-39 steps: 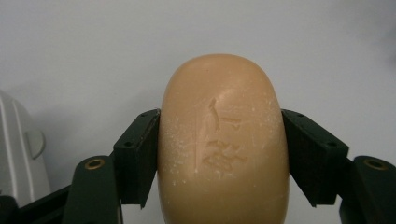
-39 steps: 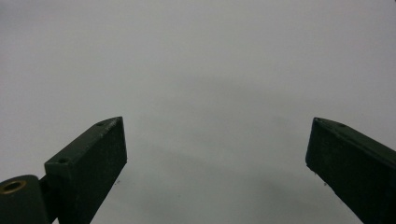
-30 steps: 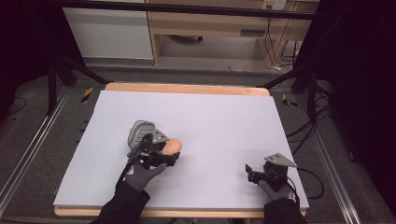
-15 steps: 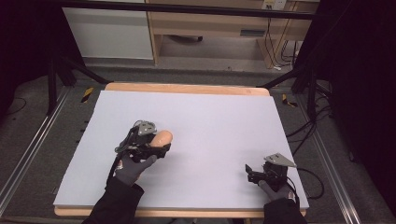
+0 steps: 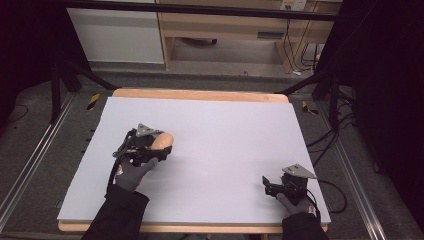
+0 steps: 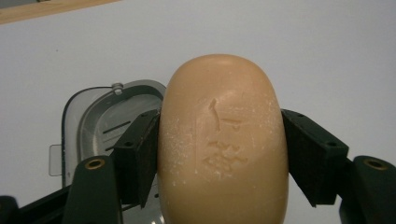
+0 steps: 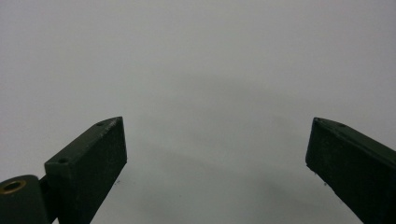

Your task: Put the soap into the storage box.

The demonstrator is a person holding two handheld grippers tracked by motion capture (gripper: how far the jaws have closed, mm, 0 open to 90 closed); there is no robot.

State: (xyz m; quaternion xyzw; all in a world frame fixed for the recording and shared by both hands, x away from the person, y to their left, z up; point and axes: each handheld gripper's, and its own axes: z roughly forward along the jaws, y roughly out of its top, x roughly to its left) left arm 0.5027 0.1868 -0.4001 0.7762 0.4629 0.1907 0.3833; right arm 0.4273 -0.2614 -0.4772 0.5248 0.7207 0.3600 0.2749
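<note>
A tan oval bar of soap with a stamped mark sits clamped between the jaws of my left gripper, which is shut on its two sides. From above, the soap pokes out of the left gripper at the left middle of the white table top. Just behind and below the soap lies a grey lidded soap dish, partly hidden by the left jaw. My right gripper rests near the front right edge; its jaws stand wide open over bare white surface.
A wooden rim borders the table's far edge. Beyond it stand a white cabinet and a wooden shelf unit. Cables trail on the floor to the right, and dark frame legs stand at both sides.
My left gripper has carried the soap to the left and a little farther from the person. The right gripper has stayed still and open.
</note>
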